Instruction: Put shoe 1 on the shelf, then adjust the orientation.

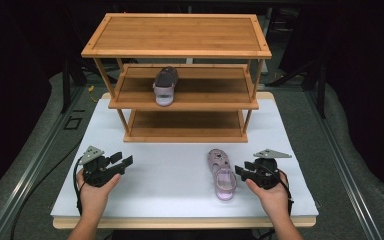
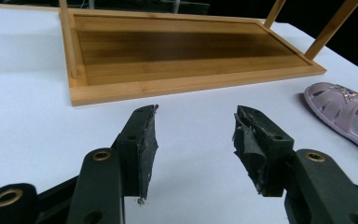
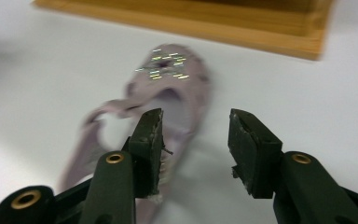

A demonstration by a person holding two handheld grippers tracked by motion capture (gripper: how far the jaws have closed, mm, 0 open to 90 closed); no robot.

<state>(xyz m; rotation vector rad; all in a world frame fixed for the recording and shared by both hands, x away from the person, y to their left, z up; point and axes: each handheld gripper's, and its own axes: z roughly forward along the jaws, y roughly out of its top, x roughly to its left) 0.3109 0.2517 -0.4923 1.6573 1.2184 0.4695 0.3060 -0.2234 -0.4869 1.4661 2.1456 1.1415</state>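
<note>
A pale purple sandal [image 1: 222,173] lies on the white table, toe toward the rack. In the right gripper view that sandal [image 3: 168,88] is blurred, just ahead of the jaws. My right gripper [image 1: 241,170] sits immediately right of it, open, nothing between its jaws [image 3: 195,126]. A second sandal [image 1: 165,85], darker on top, rests on the middle shelf of the wooden rack [image 1: 180,40]. My left gripper [image 1: 125,161] hovers over the table's left front, open and empty [image 2: 196,126], facing the rack's bottom shelf [image 2: 182,51]. The sandal's toe [image 2: 342,109] appears at the right edge of that view.
The three-tier wooden rack stands at the back of the white tabletop [image 1: 175,175]. Its bottom shelf [image 1: 185,127] is bare. Dark floor and cables surround the table; a cable [image 1: 76,175] trails from the left gripper.
</note>
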